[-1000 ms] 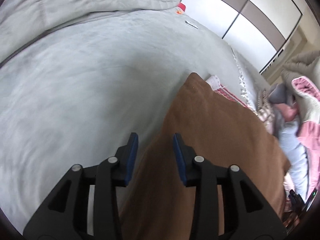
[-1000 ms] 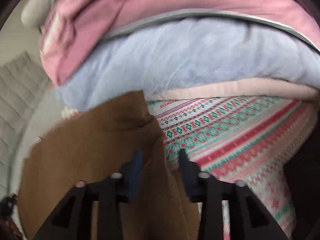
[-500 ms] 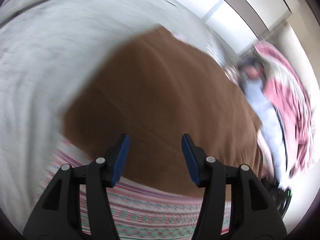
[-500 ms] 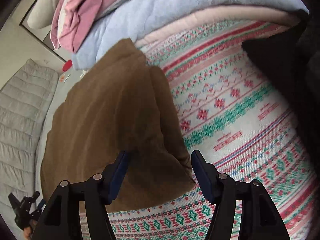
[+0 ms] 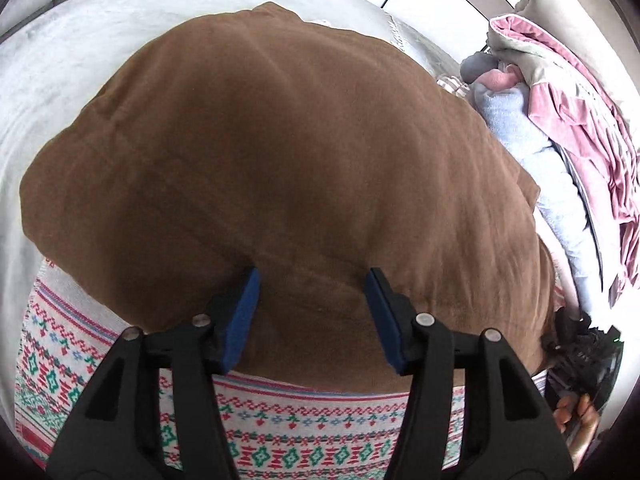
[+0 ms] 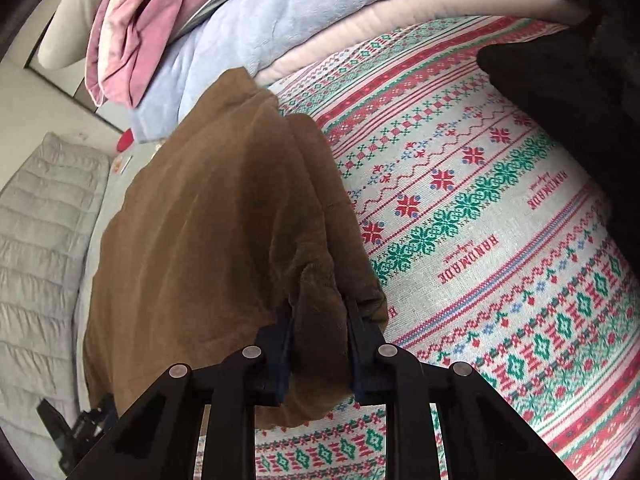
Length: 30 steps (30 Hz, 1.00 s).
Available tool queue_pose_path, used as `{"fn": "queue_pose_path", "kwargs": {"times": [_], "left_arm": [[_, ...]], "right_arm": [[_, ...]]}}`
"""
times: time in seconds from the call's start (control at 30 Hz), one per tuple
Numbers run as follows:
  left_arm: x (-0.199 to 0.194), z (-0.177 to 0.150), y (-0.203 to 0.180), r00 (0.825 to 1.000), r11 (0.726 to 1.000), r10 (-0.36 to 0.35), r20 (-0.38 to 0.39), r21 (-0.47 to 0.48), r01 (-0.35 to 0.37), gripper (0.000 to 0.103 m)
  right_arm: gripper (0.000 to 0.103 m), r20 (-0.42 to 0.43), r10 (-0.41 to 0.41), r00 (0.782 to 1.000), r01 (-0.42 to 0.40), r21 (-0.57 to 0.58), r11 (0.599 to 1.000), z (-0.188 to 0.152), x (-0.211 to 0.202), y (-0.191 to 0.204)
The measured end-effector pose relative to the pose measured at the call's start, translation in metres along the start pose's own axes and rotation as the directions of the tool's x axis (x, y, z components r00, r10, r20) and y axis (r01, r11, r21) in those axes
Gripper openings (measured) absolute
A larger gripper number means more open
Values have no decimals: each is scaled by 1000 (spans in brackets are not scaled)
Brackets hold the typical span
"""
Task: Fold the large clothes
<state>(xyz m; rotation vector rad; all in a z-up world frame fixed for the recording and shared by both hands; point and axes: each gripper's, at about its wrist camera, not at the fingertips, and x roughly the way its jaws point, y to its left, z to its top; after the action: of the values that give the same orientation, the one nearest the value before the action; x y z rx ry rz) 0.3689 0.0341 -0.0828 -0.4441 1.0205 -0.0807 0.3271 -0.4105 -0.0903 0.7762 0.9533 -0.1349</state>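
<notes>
From the left, I have the brown garment (image 5: 280, 152) spread as a broad folded slab directly ahead of my left gripper (image 5: 312, 292), lying partly on the grey bed cover (image 5: 60, 72) and, at its near edge, on the patterned knit blanket (image 5: 304, 416). Its long axis seems to run across my left view, from the bed-cover side toward the heap of pink and pale blue bedding (image 5: 560, 128) on the right. The left fingers (image 5: 244, 304) stand apart over the garment's near hem; cloth lies between and beneath them, but I see no pad pressing on it, so I count that side as released. The jaws have just been opening, then settled at this spread. Moving right, my right gripper (image 6: 318, 320) sits at the garment's opposite near corner, where the brown layers (image 6: 224, 240) bunch into a thick fold beside the blanket (image 6: 480, 240). Its jaws have just been closing, and the right fingers (image 6: 284, 344) now pinch that bunched corner between them, cloth bulging above the pads. So the right hand is the one with the garment, the left only hovers by the hem. I judge the next fold depends on the left side taking the hem again, level with the right corner, so the edge lifts evenly.
</notes>
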Motion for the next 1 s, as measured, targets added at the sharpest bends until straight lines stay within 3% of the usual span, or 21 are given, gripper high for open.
{"fn": "queue_pose_path", "kwargs": {"times": [0.17,0.33,0.47,0.53,0.63,0.67,0.73,0.77,0.87,0.93,1.0], "left_arm": [[-1,-6,-5,999,999,35,10,34,-36,57],[0,-5,-5,999,997,45,14,54,-46,57],[1,-7,-8,997,994,70,23,77,-71,57],[1,-7,-8,997,994,72,24,83,-74,57],[1,-6,-8,997,994,73,24,81,-75,57],[1,-7,-9,996,993,79,27,87,-81,57],[1,-8,-11,995,991,92,32,99,-94,57],[2,-8,-12,995,990,98,34,103,-101,57],[2,-8,-14,994,988,105,36,106,-109,57],[2,-8,-14,994,988,106,38,108,-110,57],[2,-9,-13,994,988,105,40,111,-109,57]], "right_arm": [[21,54,-55,997,58,-47,997,-8,-17,15],[22,34,-137,990,140,-116,983,-8,7,21],[43,36,-181,983,184,-159,970,-6,19,22],[55,84,-252,964,264,-219,939,-8,8,33],[55,272,-304,913,380,-291,878,-19,-28,56],[55,320,-272,908,377,-335,864,-25,-37,66],[55,314,-163,935,294,-435,851,-36,-40,84],[55,254,-88,963,207,-493,845,-45,-35,96],[55,111,-15,994,78,-596,799,-71,-6,127],[55,98,-59,993,109,-667,737,-91,15,147],[55,154,-95,983,176,-695,697,-99,23,156]]}}
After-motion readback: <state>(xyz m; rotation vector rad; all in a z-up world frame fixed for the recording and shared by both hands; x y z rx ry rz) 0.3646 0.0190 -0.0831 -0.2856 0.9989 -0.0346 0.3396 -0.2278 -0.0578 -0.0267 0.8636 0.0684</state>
